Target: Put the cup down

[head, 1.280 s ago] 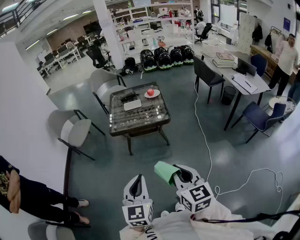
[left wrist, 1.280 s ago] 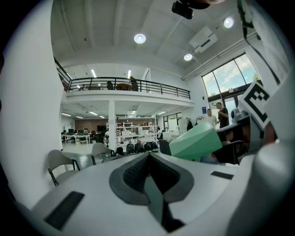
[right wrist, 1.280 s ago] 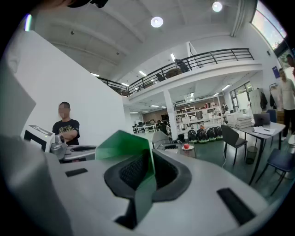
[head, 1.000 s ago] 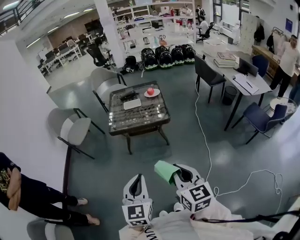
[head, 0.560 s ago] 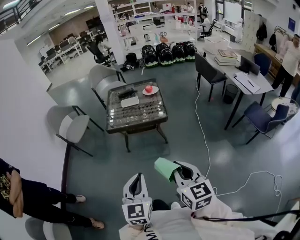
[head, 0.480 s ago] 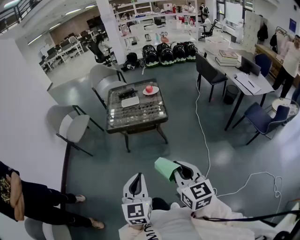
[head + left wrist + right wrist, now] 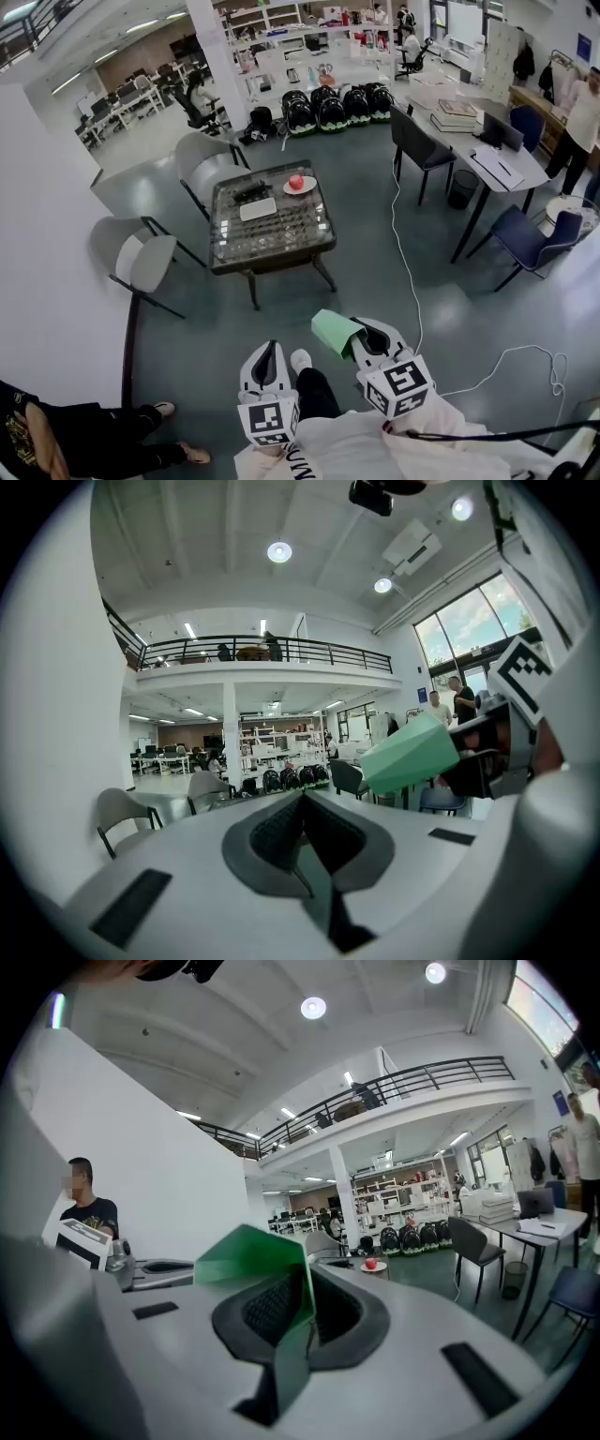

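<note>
Between right gripper (image 7: pixel 302 1309) jaws, cup (image 7: pixel 248 1255)

Head view looks steeply down; the glass table (image 7: pixel 272 246) lies well ahead at 12 o'clock. Each gripper view sits close behind its own jaws, facing nearly level. All three share the row of black bags (image 7: pixel 337 103).

The cup (image 7: pixel 332 330) sits in the right gripper (image 7: pixel 354 337), left gripper (image 7: pixel 265 356) beside, table (image 7: pixel 274 260) ahead.

Open-plan office: rows of desks (image 7: pixel 114 106), grey chairs (image 7: pixel 141 258), shelving (image 7: pixel 281 19), laptop on work table (image 7: pixel 459 142), mezzanine balcony (image 7: pixel 262 672) overhead
</note>
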The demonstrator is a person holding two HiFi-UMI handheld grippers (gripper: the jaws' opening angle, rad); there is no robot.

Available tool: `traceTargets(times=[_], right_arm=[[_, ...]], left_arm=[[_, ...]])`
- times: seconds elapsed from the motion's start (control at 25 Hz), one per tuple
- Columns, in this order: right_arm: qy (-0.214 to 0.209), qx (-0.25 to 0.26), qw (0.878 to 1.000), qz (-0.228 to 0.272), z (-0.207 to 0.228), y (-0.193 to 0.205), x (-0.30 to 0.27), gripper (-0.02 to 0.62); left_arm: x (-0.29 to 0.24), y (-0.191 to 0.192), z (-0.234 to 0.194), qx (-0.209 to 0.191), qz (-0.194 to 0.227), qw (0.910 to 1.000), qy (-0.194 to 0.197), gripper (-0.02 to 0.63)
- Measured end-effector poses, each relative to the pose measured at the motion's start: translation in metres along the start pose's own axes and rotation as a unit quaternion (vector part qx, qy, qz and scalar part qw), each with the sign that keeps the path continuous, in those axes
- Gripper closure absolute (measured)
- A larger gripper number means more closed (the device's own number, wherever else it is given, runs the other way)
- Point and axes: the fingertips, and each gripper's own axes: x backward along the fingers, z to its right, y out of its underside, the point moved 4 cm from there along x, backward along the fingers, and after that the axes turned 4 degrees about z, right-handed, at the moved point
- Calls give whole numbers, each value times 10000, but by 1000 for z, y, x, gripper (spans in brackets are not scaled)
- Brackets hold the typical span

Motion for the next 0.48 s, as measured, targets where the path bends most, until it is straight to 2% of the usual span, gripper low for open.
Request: traceTargets(times=[0.48], right_arm=[[91, -73, 9996, -260, 18, 4, -108, 571]], left_arm=[[-96, 8, -61, 27, -197, 9997, 171, 595]])
